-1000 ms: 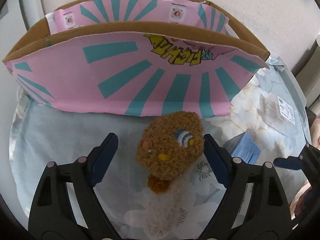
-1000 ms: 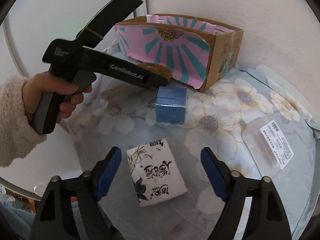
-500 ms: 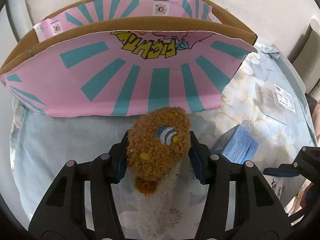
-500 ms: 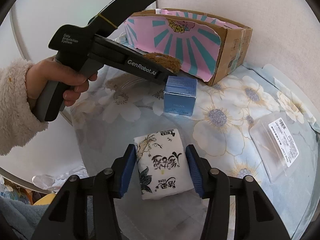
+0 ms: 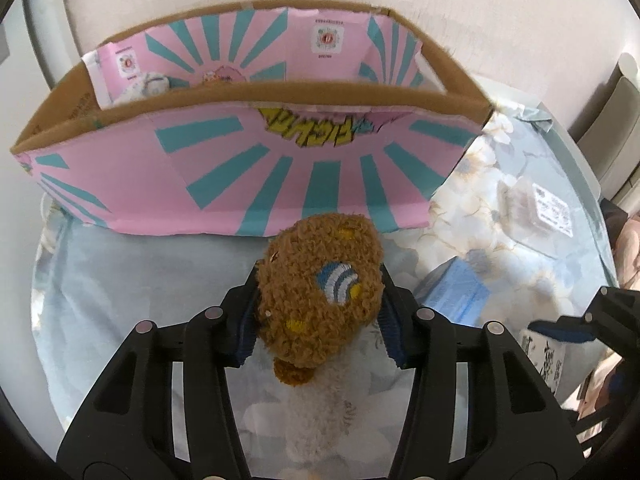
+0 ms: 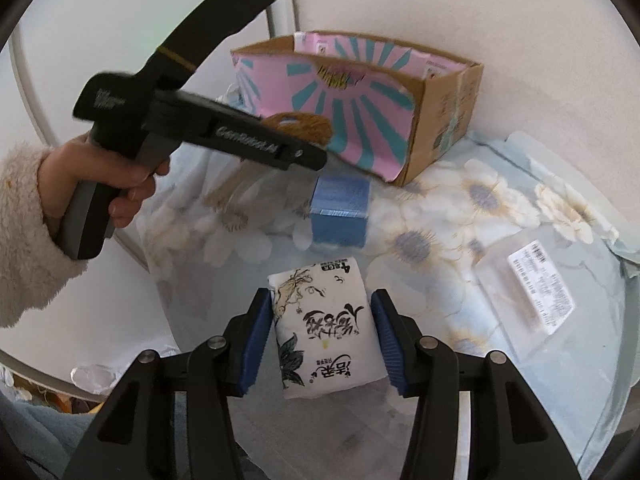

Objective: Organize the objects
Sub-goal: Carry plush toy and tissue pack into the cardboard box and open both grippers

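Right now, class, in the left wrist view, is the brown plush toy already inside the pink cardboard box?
No: the brown plush toy is gripped in the left tongs, in front of the pink cardboard box.

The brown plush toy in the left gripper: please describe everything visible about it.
The plush toy is curly brown fabric with a stitched blue-and-white striped patch, small yellow spots, and a whitish fluffy part below. The left gripper holds it, blue fingers pressing both sides. It is held in front of the pink-and-teal cardboard box, not yet inside.

soft, even daylight; fisheye views.
edges bend, corners vignette black. motion blur on left gripper [image 6: 316, 156] and cardboard box [image 5: 256, 184]; faint shadows.
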A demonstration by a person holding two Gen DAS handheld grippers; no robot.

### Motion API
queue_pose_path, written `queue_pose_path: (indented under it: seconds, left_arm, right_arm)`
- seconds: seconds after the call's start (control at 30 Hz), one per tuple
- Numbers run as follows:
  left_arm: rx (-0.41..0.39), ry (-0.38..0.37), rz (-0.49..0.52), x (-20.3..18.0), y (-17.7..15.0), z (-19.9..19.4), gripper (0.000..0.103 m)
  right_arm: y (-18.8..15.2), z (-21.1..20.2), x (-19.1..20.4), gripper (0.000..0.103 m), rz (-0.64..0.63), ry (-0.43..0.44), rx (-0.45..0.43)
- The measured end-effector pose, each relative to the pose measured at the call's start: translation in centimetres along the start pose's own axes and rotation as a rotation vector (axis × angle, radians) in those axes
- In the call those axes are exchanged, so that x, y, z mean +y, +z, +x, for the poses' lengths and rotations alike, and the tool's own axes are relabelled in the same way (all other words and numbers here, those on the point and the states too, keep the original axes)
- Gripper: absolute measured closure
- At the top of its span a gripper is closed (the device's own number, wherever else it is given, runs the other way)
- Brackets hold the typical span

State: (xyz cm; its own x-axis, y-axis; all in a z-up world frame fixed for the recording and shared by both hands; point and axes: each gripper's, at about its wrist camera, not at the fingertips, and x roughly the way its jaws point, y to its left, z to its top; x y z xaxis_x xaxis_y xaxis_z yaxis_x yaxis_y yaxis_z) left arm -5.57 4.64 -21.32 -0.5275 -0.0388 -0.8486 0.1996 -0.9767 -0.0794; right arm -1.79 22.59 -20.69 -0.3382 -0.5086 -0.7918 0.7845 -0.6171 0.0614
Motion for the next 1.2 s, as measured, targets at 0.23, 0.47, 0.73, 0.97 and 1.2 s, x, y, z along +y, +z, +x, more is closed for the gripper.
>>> queue_pose_path:
  seconds: [0.23,0.47,0.73,0.97,1.2]
  left_arm:
    - [-0.029,-0.007,-0.008,-2.3,1.3,-3.5,0.057]
    - [-0.063,-0.012,-0.016,-2.2,2.5,-6.5,0.057]
    - [-0.09,-0.018,-0.011,-1.5,3.9,-9.7,0.057]
    - [-0.11,-0.025,-0.023,0.1,6.0,-11.3,0.057]
    - [-0.114,-0.03,-0.036,3.0,9.1,-11.6,0.057]
  right_arm:
    - [2.0,-2.3,-1.4,0.056,0.088,-0.022,-0.032]
    - [5.2,-4.9,-2.3,0.056,0.147,-0.061,-0.068]
    - [8.6,-6.9,-2.6,0.056,0.171,-0.098,-0.112]
    - [12.5,-7.5,-3.1,0.056,0.21,-0.102,-0.134]
    - [16.6,-7.1,-3.6,0.056,0.219,-0.123,-0.151]
